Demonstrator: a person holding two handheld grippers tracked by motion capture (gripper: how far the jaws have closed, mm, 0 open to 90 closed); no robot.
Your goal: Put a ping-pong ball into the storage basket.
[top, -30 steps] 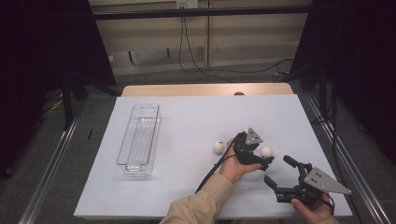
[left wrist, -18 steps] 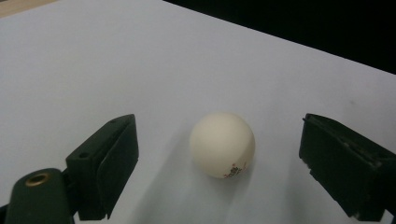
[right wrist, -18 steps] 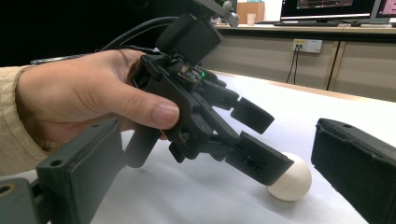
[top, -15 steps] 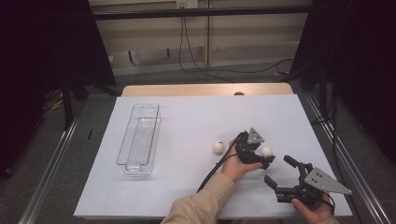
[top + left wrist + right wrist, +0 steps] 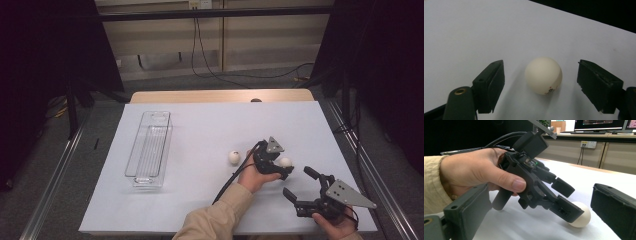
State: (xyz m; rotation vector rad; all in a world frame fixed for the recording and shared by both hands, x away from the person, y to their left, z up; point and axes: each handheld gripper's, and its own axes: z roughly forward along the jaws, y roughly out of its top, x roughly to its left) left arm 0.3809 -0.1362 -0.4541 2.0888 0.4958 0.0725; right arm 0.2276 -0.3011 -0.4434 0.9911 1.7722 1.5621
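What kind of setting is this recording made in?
Probably a lab or office workroom: a white-covered table on a framed rig, computer monitors on a counter behind, wall sockets, and loose cables on the carpeted floor.

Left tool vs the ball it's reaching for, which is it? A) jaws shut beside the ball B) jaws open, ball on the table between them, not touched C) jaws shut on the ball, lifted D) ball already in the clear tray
B: in the left gripper view the white ball rests on the table sheet with clear gaps to both jaws of the open left tool.
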